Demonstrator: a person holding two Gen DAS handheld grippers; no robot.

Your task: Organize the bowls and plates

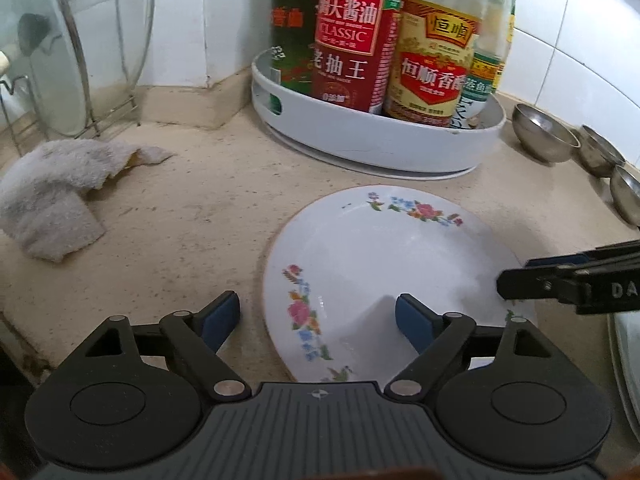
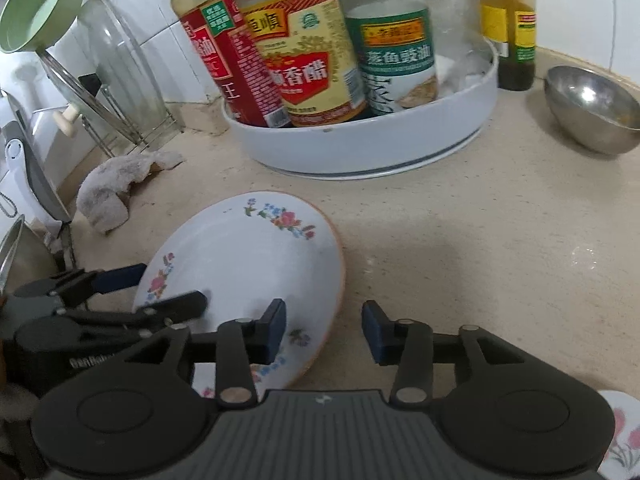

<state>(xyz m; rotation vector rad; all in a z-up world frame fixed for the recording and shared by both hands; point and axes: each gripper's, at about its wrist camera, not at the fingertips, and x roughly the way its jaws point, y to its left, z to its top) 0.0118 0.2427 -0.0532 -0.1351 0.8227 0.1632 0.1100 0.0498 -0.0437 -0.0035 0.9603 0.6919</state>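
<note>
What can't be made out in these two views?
- Plate near edge: left wrist view, hidden behind left gripper.
- Second plate: right wrist view, cut off by the corner.
- Bowls: left wrist view, contents too small, rightmost cut off.

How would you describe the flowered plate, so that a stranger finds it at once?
Find the round white tray of sauce bottles on the beige counter. Directly before it lies the plate, white with pink and blue flowers. The nearby bowls are plain steel.
</note>
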